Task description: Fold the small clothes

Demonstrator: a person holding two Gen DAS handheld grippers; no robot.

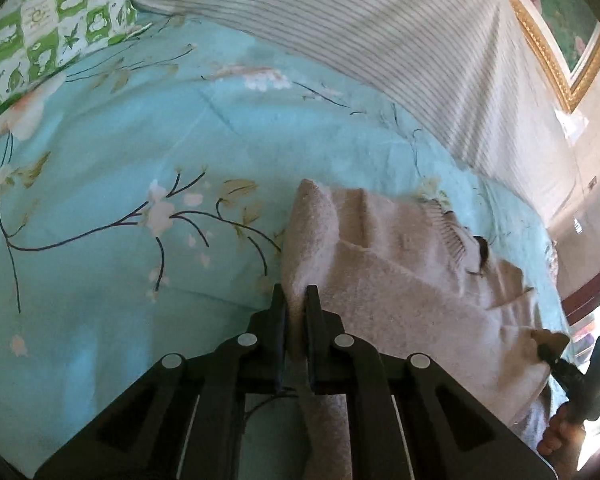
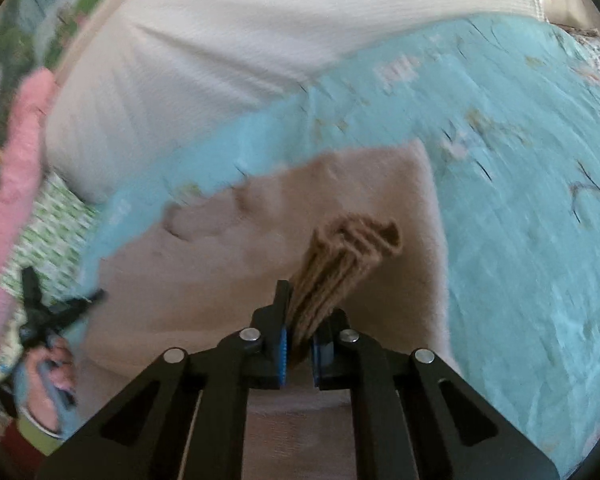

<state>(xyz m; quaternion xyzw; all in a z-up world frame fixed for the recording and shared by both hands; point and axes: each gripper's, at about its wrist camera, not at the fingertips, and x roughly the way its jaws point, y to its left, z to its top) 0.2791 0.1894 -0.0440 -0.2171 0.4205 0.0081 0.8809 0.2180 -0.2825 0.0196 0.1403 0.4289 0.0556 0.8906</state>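
A beige knitted sweater lies on a turquoise floral bed sheet. My left gripper is shut on a raised fold at the sweater's left edge. At the lower right of the left wrist view, my right gripper pinches another edge of the sweater, with a hand behind it. In the right wrist view, the right gripper is shut on a bunched ribbed edge of the sweater. The left gripper shows blurred at the left, held by a hand in a pink sleeve.
A green-and-white patterned pillow lies at the far left of the bed. A striped white padded surface rises behind the sheet, with a gold-framed picture above it. Bare sheet spreads to the right of the sweater.
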